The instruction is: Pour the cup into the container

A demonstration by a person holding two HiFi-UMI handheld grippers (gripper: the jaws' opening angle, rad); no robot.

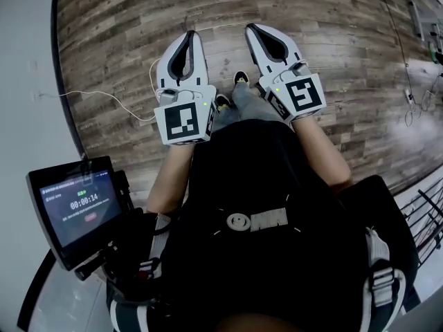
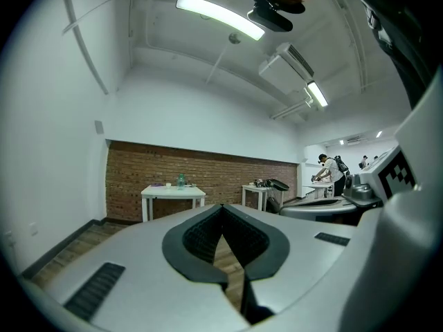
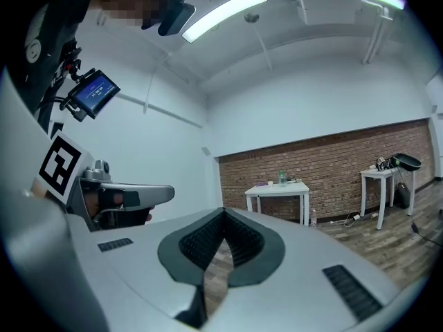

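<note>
Wood-plank floor (image 1: 111, 47) lies under left tongs (image 1: 190, 34) and right tongs (image 1: 250, 28), both clenched empty; white table (image 3: 277, 188) stands by brick wall (image 3: 339, 158).

We cannot tell what the small things (image 2: 181, 181) on the far white table (image 2: 173, 193) are, nor read the near-left screen (image 1: 77, 206).

black top (image 1: 256, 178), grey trousers (image 1: 247, 104), dark shoes (image 1: 240, 79) w/ yellow trim. L claw (image 1: 191, 34), R claw (image 1: 251, 28): grey-white, black pads (image 1: 181, 59), b/w marker cubes (image 1: 183, 122).

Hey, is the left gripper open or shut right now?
Shut. In the left gripper view the left gripper has its fingers meeting at the tips, with nothing held between them.
</note>
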